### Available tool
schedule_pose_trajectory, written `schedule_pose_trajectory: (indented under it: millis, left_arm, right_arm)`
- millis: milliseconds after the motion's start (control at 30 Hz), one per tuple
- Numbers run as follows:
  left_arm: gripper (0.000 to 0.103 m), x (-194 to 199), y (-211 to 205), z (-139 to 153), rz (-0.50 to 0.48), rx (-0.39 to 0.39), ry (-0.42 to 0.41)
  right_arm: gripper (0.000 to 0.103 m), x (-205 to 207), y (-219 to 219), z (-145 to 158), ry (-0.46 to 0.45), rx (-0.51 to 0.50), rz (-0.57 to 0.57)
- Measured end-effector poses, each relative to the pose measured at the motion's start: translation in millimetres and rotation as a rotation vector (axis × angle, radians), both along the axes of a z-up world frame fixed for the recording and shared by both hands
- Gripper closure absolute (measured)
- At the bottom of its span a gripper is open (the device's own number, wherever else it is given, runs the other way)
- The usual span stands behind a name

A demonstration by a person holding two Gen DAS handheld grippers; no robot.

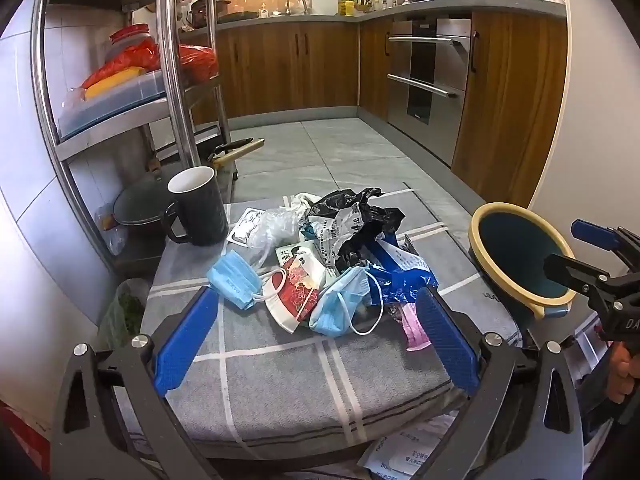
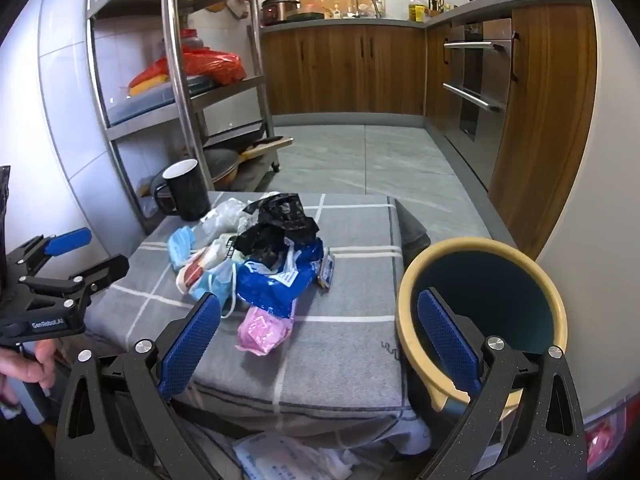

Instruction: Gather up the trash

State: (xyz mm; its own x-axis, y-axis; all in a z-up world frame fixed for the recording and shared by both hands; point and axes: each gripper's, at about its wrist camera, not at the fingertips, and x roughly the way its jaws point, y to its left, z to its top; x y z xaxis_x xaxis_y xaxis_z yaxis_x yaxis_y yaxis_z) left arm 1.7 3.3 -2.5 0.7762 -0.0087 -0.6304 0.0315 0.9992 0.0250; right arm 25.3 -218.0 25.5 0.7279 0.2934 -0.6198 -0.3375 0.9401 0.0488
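A pile of trash (image 1: 328, 264) lies on a grey checked cloth (image 1: 280, 380) over a low stand: blue face masks (image 1: 234, 280), a black plastic bag (image 1: 360, 220), a blue wrapper (image 1: 400, 276), a red-and-white packet (image 1: 294, 294) and a pink wrapper (image 2: 262, 330). The pile also shows in the right wrist view (image 2: 260, 260). My left gripper (image 1: 318, 308) is open, its fingers on either side of the pile's near edge. My right gripper (image 2: 320, 312) is open and empty, one finger over the rim of a dark bin with a cream rim (image 2: 480, 312) at the stand's right.
A black mug (image 1: 200, 208) stands at the cloth's back left. A steel shelf rack (image 1: 172, 80) with pots and red bags is at the left. Wooden cabinets (image 1: 288, 68) and an oven (image 1: 428, 76) line the far walls. More wrappers (image 2: 280, 460) lie under the stand.
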Motion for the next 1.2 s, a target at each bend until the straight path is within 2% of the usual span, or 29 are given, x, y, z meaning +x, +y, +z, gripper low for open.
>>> schedule_pose_trajectory:
  millis: [367, 1200]
  left_arm:
    - [0.006, 1.1, 4.4, -3.5, 0.008, -0.029, 0.021]
    - [0.006, 3.1, 2.7, -7.3, 0.009, -0.035, 0.044]
  right_arm:
    - [0.005, -0.6, -1.4, 1.5, 0.001, 0.000, 0.000]
    - [0.005, -0.7, -0.1, 1.6, 0.004, 0.003, -0.004]
